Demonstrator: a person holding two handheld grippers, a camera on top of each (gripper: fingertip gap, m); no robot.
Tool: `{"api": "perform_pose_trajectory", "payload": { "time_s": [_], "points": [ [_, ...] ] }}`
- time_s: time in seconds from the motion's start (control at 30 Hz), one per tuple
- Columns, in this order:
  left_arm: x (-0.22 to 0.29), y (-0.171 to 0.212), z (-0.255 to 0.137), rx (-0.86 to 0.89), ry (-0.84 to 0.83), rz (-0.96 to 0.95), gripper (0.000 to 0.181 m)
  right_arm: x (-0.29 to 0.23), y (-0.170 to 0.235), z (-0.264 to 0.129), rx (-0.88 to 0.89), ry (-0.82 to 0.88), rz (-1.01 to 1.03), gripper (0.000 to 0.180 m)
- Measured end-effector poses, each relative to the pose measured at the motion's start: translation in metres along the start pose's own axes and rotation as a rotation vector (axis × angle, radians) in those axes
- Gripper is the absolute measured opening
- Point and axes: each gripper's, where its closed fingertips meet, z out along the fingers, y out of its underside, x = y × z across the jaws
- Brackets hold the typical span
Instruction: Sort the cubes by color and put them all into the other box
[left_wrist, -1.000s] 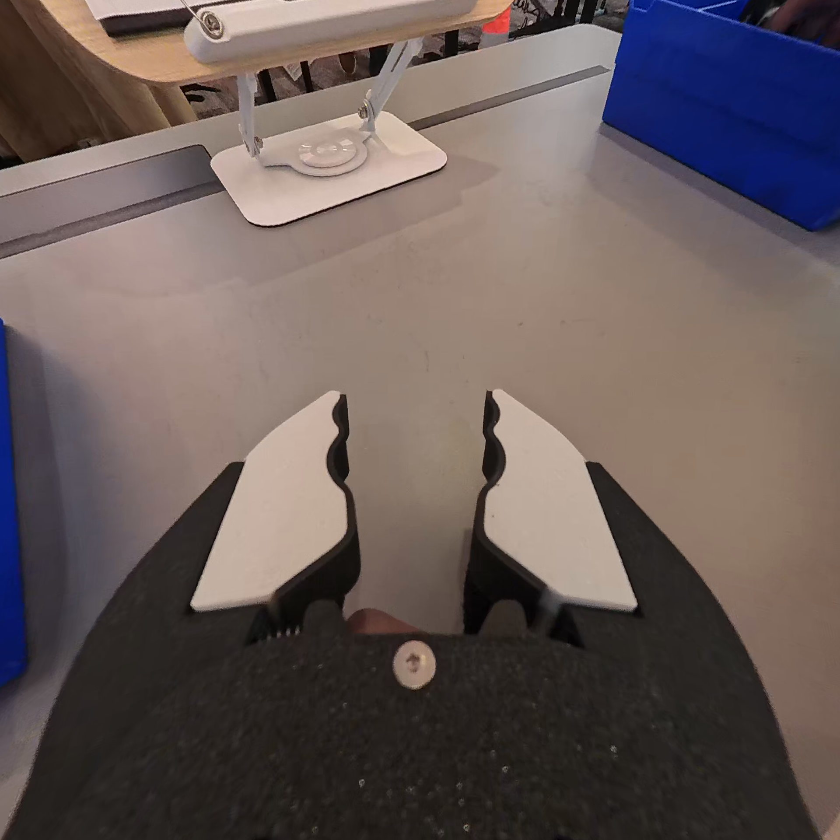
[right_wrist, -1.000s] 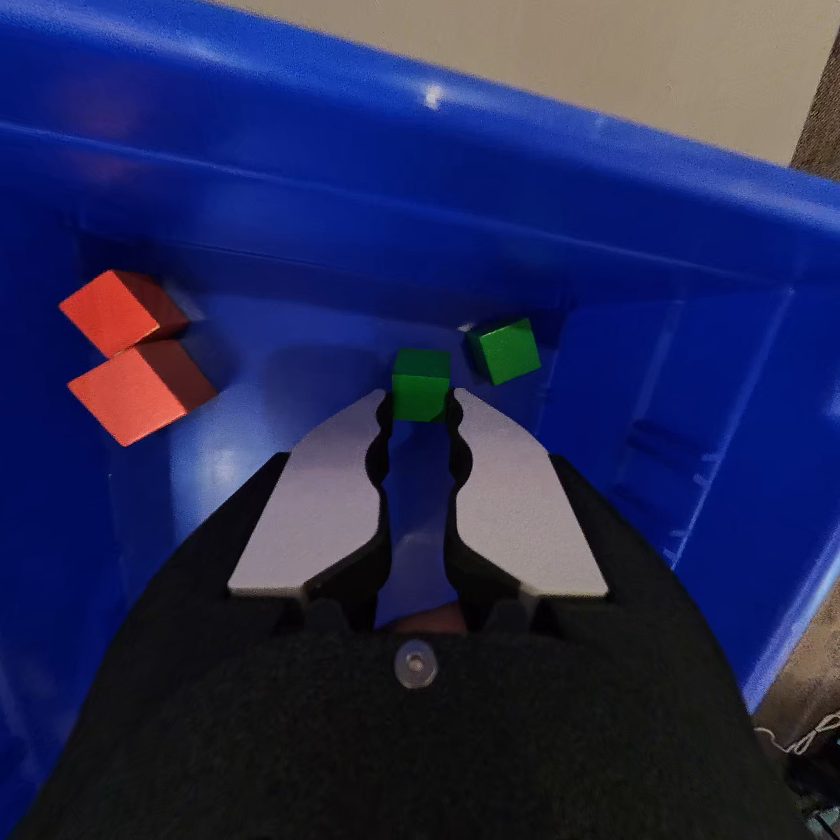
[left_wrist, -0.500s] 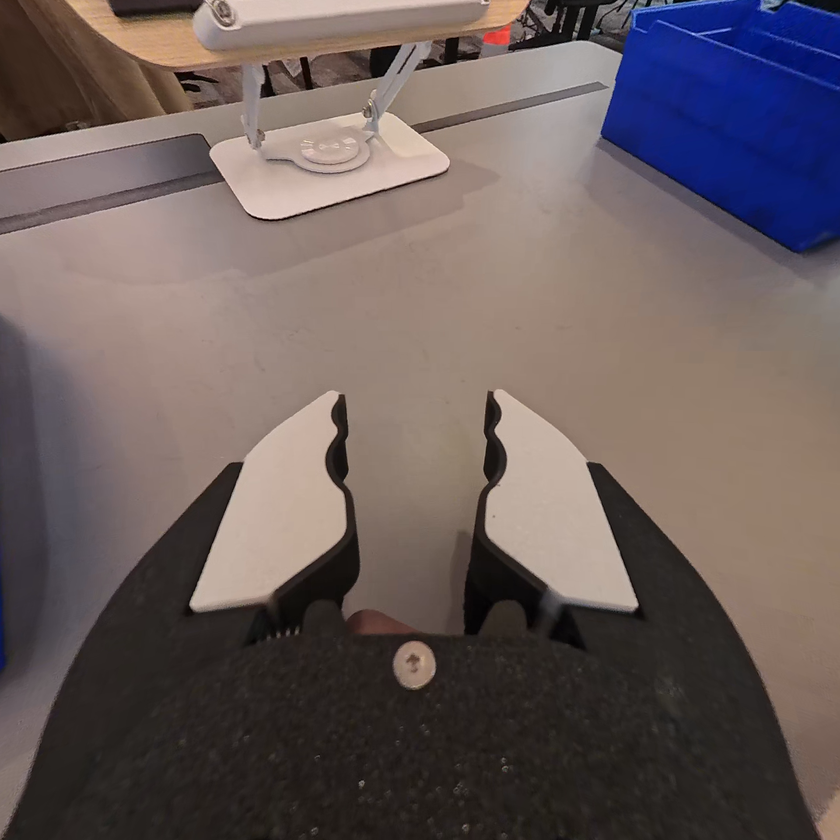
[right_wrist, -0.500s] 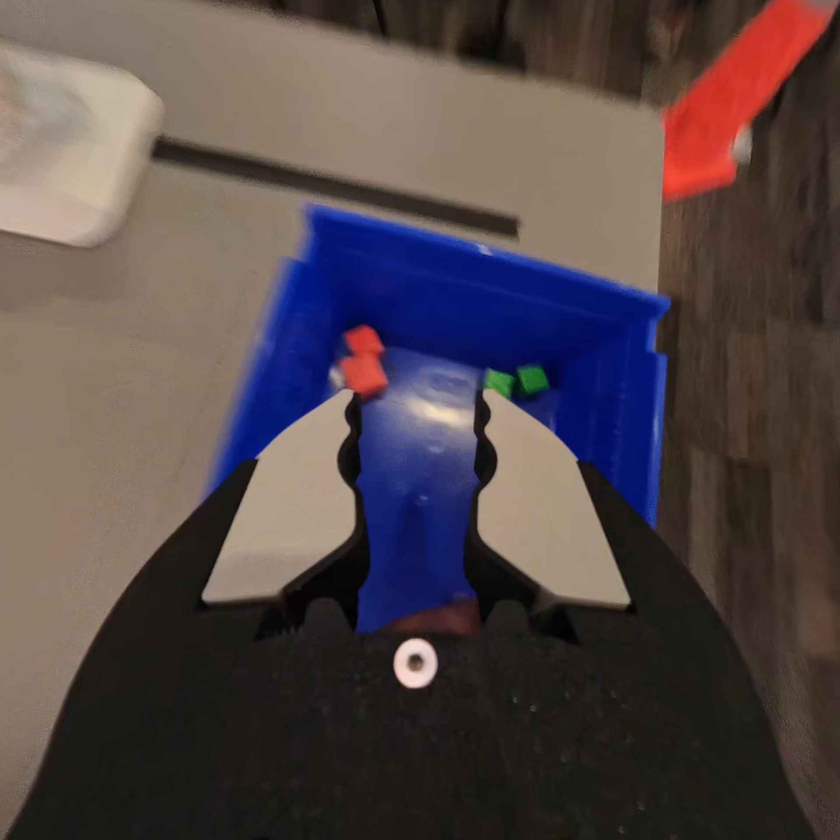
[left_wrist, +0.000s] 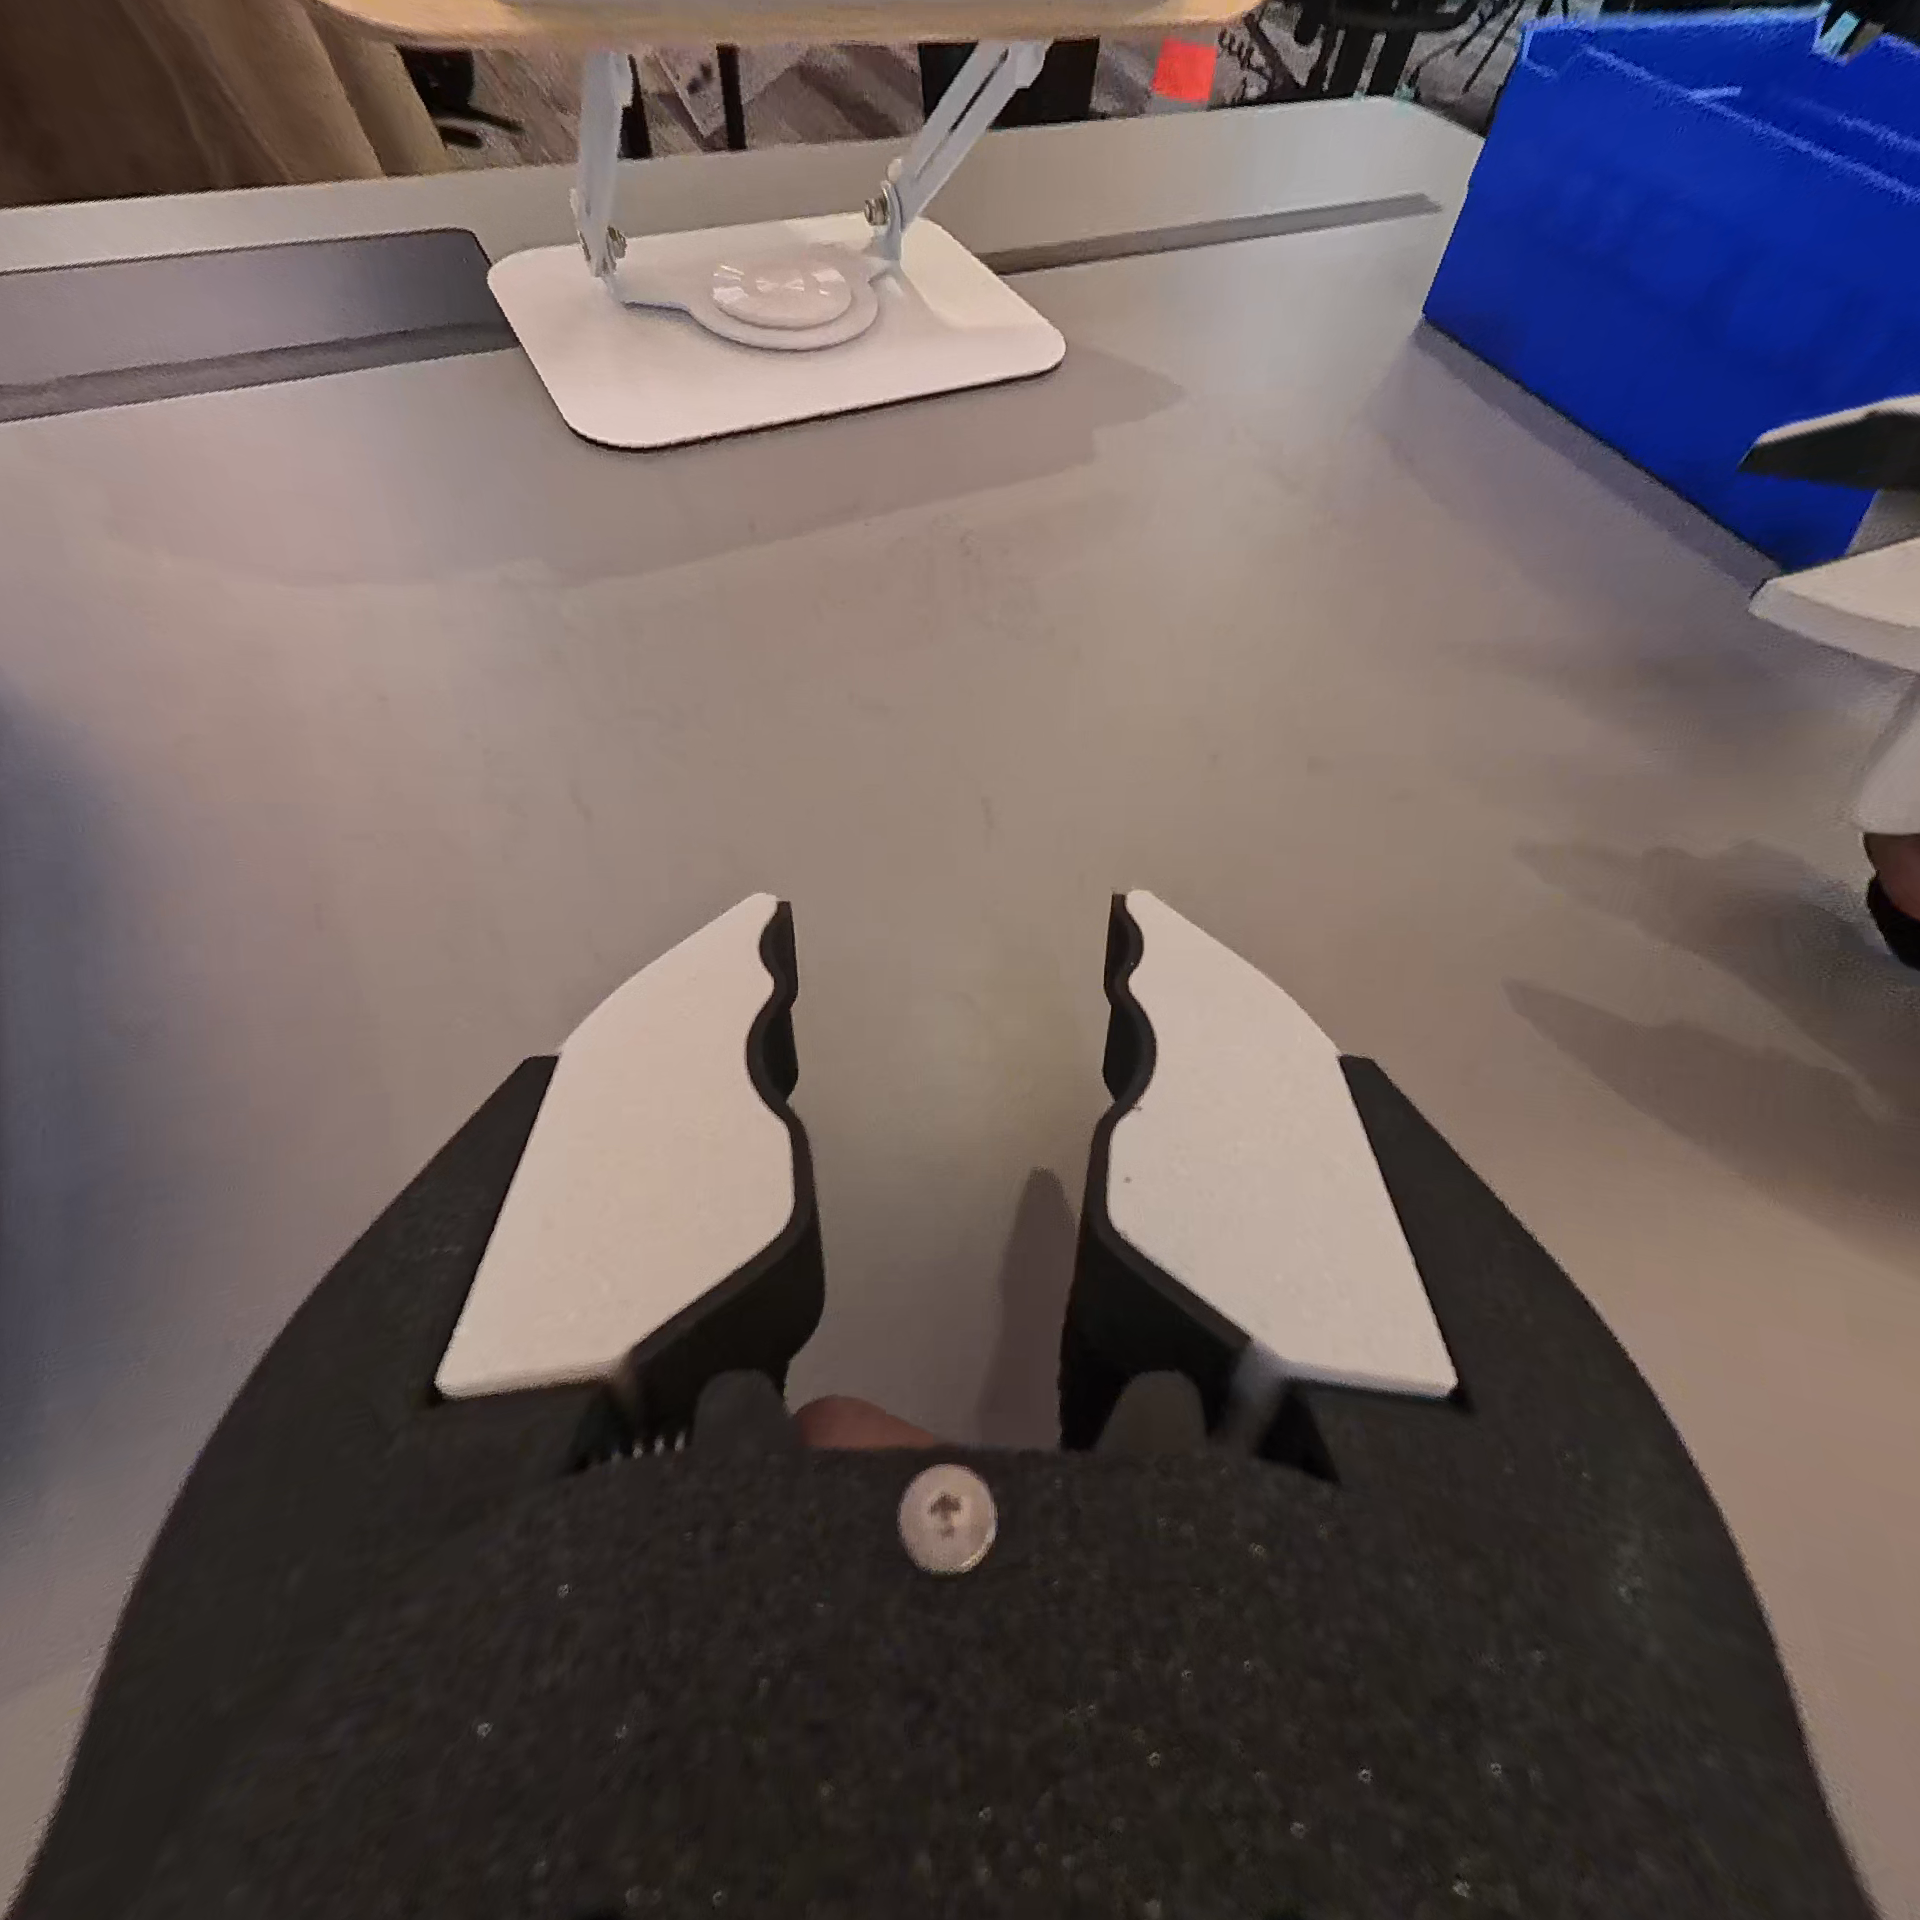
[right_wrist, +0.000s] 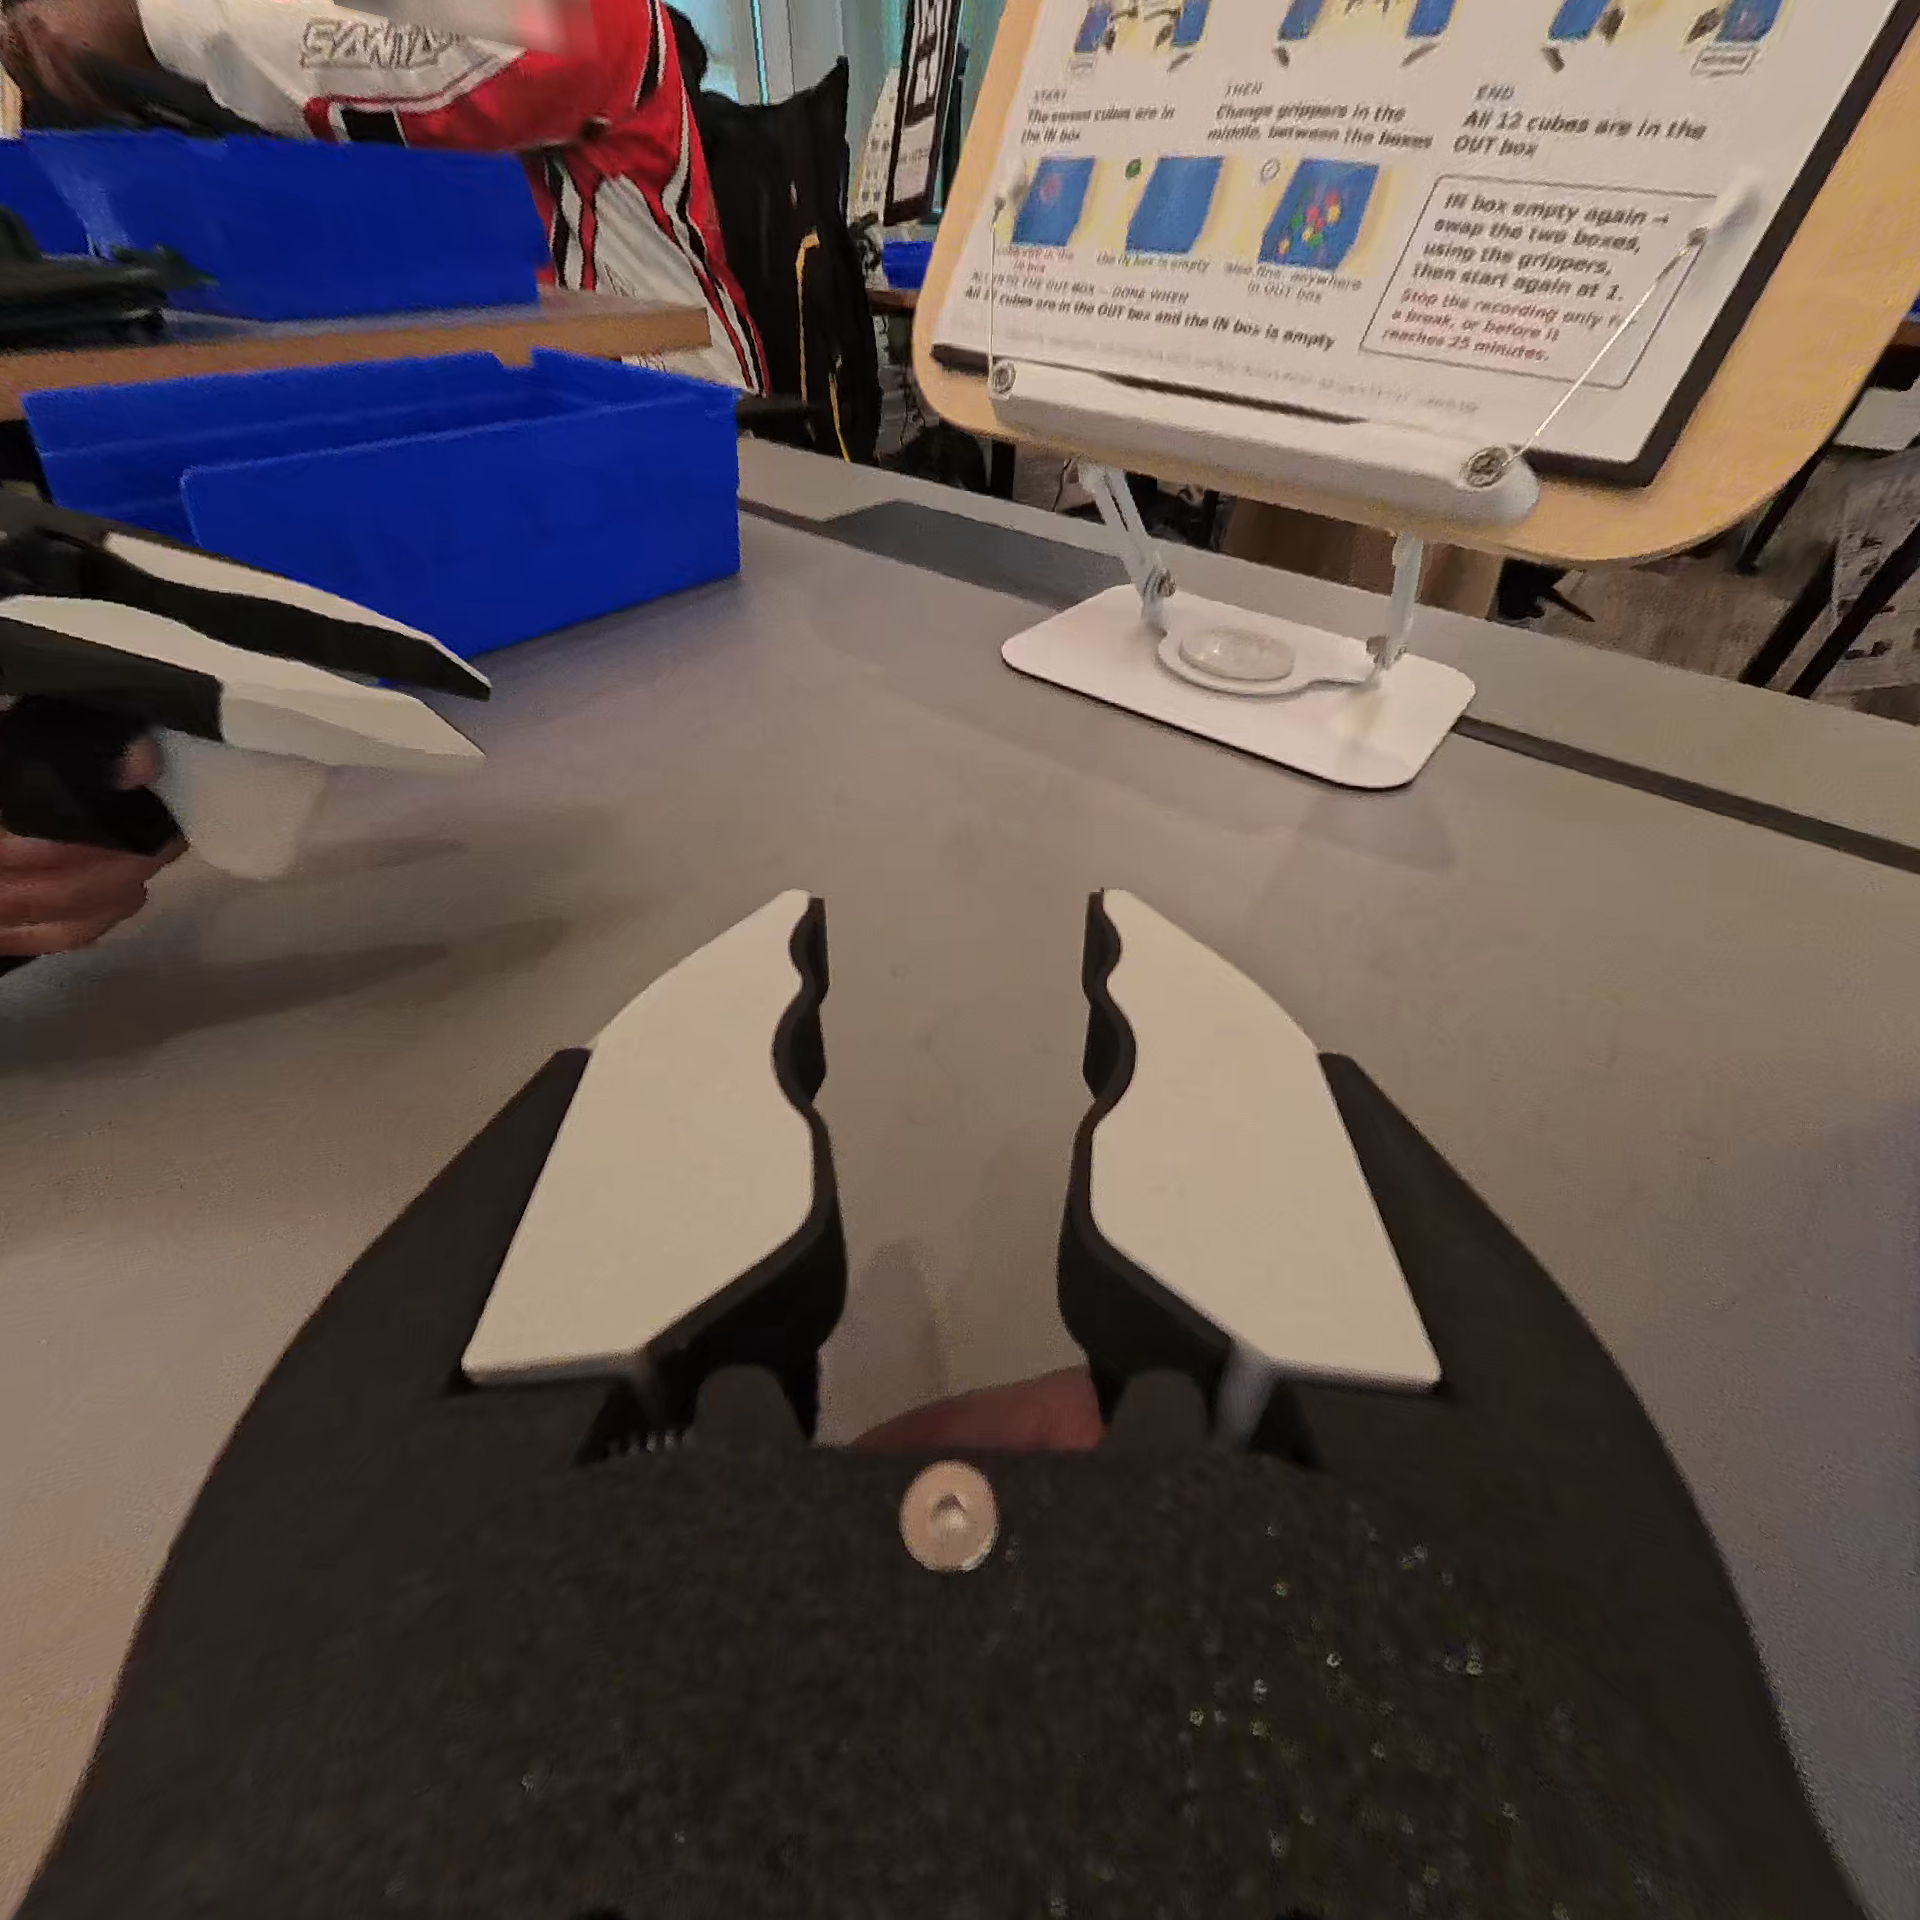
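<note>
Over the bare grey table (left_wrist: 935, 675) I have both tools held low, neither carrying anything. My left gripper (left_wrist: 945, 914) has its white fingers spread, nothing between them but tabletop; my right gripper (right_wrist: 951, 909) is likewise parted and empty. From the right wrist view, the left gripper shows again at the left edge, gripped by a hand (right_wrist: 62, 883), with a blue box (right_wrist: 457, 509) just behind it on the table. From the left wrist view another blue box (left_wrist: 1683, 270) sits far right, its inside hidden from me, and the right tool's finger tips poke in at the right edge. I see no cubes in either view. Straight ahead, far across the table, a white stand (right_wrist: 1247, 675) props up a wooden board (right_wrist: 1766, 436) holding a printed sheet. Beyond that, a person in a red and white top stands by more blue bins.
</note>
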Motion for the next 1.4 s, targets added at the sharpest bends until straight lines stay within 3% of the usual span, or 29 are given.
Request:
{"api": "perform_pose_trajectory", "payload": {
  "time_s": [0.3, 0.43, 0.57, 0.67, 0.8, 1.0, 1.17, 1.4],
  "points": [
    [0.006, 0.011, 0.001, -0.061, 0.052, -0.001, 0.058, 0.007, 0.006, -0.006, 0.017, 0.004, 0.022, 0.047],
    [0.012, -0.020, -0.042, -0.039, 0.152, -0.011, 0.056, 0.000, 0.006, -0.004, 0.017, -0.006, -0.020, 0.046],
    [-0.059, -0.065, -0.107, -0.061, 0.020, 0.098, 0.054, -0.003, 0.005, -0.006, 0.023, -0.025, -0.019, 0.046],
    [-0.147, -0.075, -0.122, -0.295, -0.149, 0.295, 0.056, -0.005, 0.006, -0.006, 0.023, -0.039, -0.015, 0.046],
    [-0.253, -0.065, -0.088, -0.615, -0.191, 0.496, 0.056, -0.010, 0.006, -0.003, 0.016, -0.059, -0.027, 0.046],
    [-0.359, -0.020, -0.026, -0.969, -0.200, 0.552, 0.054, -0.018, 0.007, 0.001, 0.005, -0.085, -0.067, 0.046],
    [-0.400, 0.005, -0.009, -1.109, -0.197, 0.512, 0.050, -0.018, 0.005, -0.001, 0.018, -0.096, -0.056, 0.044],
    [-0.409, 0.021, 0.000, -1.178, -0.171, 0.487, 0.043, -0.018, 0.005, -0.001, 0.019, -0.106, -0.038, 0.043]
  ]
}}
